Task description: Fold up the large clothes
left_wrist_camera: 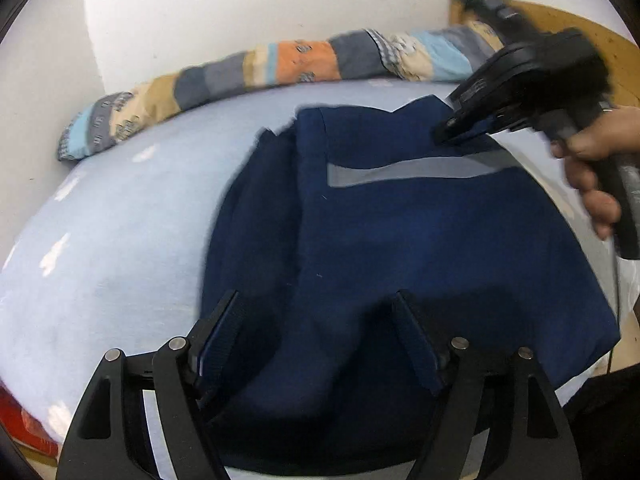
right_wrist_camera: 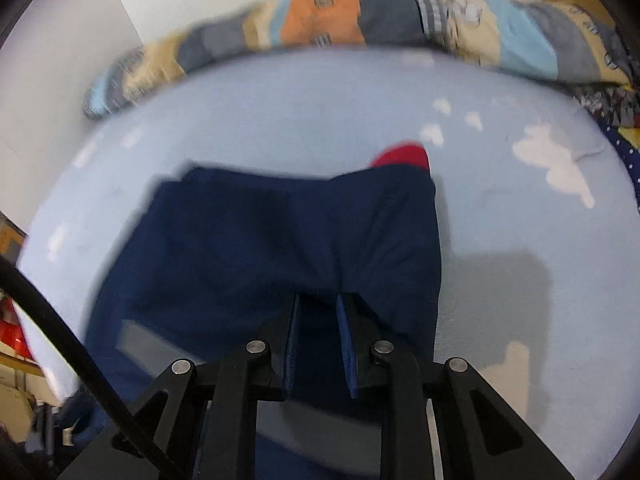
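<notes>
The left gripper (left_wrist_camera: 316,320), fingers spread wide apart, hangs over the near edge of a navy garment (left_wrist_camera: 400,240) with a grey stripe (left_wrist_camera: 420,170) — spread on a pale blue bed sheet (left_wrist_camera: 120,220). At two o'clock in the left wrist view, the right gripper (left_wrist_camera: 450,128) pinches the garment's far edge, fabric clamped between nearly closed fingers. A patchwork quilt (left_wrist_camera: 280,68) lies rolled at twelve o'clock.

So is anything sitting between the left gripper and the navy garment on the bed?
Nothing visible. The left gripper is open directly over the garment, with no object between. The right gripper is at its far edge, away from the left.
</notes>
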The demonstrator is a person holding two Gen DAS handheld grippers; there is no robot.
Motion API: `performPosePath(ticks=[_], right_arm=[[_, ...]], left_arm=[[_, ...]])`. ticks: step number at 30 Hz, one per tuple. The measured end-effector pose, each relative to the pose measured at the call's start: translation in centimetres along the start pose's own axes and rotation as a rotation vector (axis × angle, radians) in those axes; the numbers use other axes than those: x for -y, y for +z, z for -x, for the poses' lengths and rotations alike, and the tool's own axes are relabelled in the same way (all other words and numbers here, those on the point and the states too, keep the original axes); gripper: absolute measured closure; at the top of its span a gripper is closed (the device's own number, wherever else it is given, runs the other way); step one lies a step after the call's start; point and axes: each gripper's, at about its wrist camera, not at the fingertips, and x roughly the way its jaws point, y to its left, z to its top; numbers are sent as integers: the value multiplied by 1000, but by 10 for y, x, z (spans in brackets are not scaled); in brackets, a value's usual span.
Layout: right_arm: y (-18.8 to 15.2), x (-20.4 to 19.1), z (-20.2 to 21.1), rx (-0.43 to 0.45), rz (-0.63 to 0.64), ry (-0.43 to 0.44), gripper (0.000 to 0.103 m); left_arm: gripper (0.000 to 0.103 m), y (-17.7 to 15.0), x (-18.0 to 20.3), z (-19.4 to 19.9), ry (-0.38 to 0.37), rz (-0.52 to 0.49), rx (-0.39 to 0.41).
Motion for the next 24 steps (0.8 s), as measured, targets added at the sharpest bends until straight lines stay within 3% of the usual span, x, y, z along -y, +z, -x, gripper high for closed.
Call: performPosePath(ticks=[3,4,7,10,12,14,17,21,24], right_arm=[[-15,-17,60,67,56,-24,79],[-24,-22,74,80,76,-41,70],[-83,-27,114,116,49,-106,67],[-141,-28,118,89,-23,-80,67],[-169,-35,107,46,-34,-66,75],[-190,-46,90,24,0,-128,76],[-198,-58,59,-41,84,-196,73],[-193,-53,57,-60,71,-185,73],[-190,-52,82,14,36,-154,72]], left_arm=[[26,-1,-9,23,36,6,61],[26,-3,-13,29,61,10,82],[26,-16,-29,32,97,57,76],[26,-32,-39,18,108,90,21],[24,-36,-36,16,125,78,21],[23,-41,-35,10,123,80,5],[22,-52,-35,-1,113,95,-24],[22,-55,-28,4,141,43,21],[22,-53,-32,18,131,69,33]])
